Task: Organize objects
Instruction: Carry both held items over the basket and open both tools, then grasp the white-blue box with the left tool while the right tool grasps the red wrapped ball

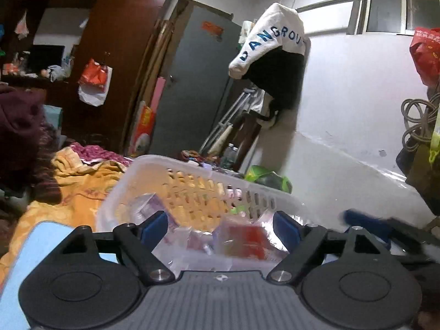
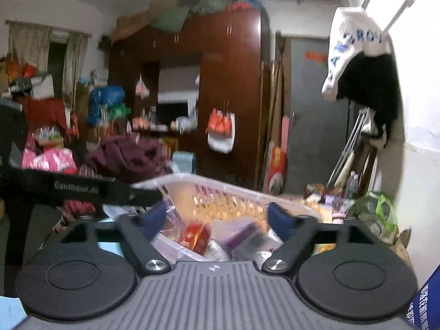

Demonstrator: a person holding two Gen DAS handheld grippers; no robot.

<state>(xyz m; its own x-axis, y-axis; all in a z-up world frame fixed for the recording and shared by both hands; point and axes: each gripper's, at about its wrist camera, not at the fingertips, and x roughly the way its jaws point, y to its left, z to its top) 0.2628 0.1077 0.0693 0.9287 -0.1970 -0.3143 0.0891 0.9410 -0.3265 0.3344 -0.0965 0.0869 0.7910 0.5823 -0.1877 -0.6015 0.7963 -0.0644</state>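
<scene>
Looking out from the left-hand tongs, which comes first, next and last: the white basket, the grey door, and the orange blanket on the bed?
In the left wrist view, from the left tongs:
1. White basket, directly ahead, just past the tips.
2. Orange blanket, to the left, beside and behind the basket.
3. Grey door, far back, centre, against the wall.

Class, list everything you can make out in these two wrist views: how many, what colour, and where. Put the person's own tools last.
Laundry-style basket: one, white, straight ahead, on the bedding.
Packets in the basket: several, red, purple and clear; blurred, no exact count.
Bedding: one, orange-yellow, beneath and left of the basket.
Wardrobe: one, dark reddish-brown, back wall.
Door: one, grey, beside the wardrobe.
Lettered garment: one, white with blue letters, hanging from a rail.
Green bag: one, right, by the wall.
Left tongs: black with blue pads, open.
Right tongs: same, open.
</scene>
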